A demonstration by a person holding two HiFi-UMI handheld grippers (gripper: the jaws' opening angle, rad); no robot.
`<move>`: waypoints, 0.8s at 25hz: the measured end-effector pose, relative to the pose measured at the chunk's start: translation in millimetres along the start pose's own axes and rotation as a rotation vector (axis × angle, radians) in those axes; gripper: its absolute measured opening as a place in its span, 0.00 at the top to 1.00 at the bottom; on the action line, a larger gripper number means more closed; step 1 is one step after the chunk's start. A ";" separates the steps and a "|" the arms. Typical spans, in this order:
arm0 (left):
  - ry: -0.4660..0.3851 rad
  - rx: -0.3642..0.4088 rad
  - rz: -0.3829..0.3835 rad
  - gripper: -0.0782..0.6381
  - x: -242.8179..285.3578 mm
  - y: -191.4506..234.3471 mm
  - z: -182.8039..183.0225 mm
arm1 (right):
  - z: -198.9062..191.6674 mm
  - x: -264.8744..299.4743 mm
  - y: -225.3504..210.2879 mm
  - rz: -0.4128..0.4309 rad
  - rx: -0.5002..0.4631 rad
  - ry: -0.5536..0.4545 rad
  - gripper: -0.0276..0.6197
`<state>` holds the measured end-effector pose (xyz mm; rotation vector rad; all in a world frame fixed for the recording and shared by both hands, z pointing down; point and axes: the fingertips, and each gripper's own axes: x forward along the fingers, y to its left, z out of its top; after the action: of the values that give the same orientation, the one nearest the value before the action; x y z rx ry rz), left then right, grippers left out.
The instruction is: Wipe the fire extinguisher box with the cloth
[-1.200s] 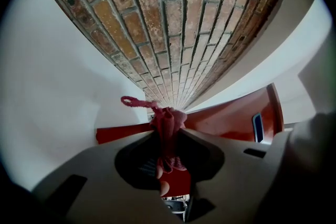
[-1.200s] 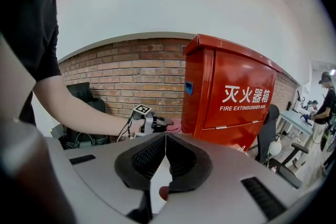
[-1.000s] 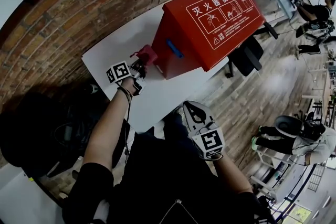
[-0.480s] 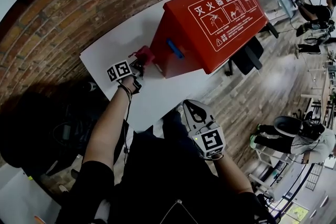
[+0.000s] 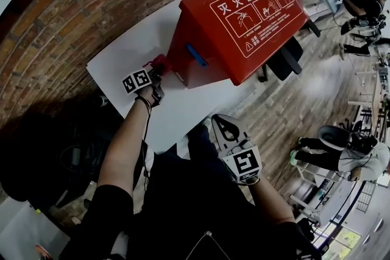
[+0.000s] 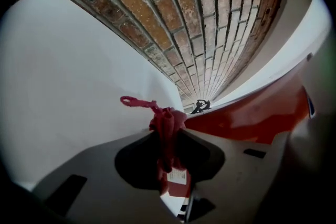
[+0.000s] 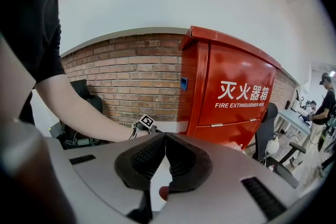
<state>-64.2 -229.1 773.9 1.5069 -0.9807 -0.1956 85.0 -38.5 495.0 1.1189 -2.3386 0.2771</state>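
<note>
The red fire extinguisher box (image 5: 234,21) stands on a white table (image 5: 134,39), with white print on its face; the right gripper view shows its front (image 7: 239,92) too. My left gripper (image 5: 156,72) is shut on a red cloth (image 5: 160,63) and holds it against the box's lower left corner. In the left gripper view the cloth (image 6: 165,128) bunches between the closed jaws beside the red box side (image 6: 247,118). My right gripper (image 5: 226,131) hangs back near my body, shut with nothing in it (image 7: 165,152).
A brick wall (image 5: 79,3) runs behind the table. Office chairs (image 5: 286,64) stand past the box on a wooden floor. People sit at desks at the far right (image 5: 359,6). A dark bag (image 5: 42,155) lies under the table's left end.
The left gripper with the cloth has shifted slightly left and up along the box's lower corner. The right gripper has stayed where it was.
</note>
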 end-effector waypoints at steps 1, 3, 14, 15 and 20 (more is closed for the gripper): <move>0.001 0.001 0.010 0.73 1.5 2.9 -0.4 | -0.5 -0.5 -1.1 -0.002 0.001 0.001 0.93; 0.005 0.006 0.039 0.73 4.7 9.9 -1.4 | -1.8 -1.4 -2.7 -0.004 -0.001 0.005 0.93; 0.033 0.029 0.228 0.73 21.8 44.8 -11.8 | -10.9 -21.1 -10.6 -0.076 0.009 0.025 0.93; 0.037 0.035 0.248 0.73 23.0 48.1 -13.1 | -12.4 -24.2 -10.1 -0.079 0.008 0.026 0.93; 0.021 0.079 0.250 0.73 19.6 47.3 -10.6 | -17.6 -46.5 -14.5 -0.129 0.034 0.020 0.93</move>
<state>-66.7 -228.3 826.2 1.4389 -1.1605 0.0378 126.8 -10.0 484.0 1.2714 -2.2404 0.2804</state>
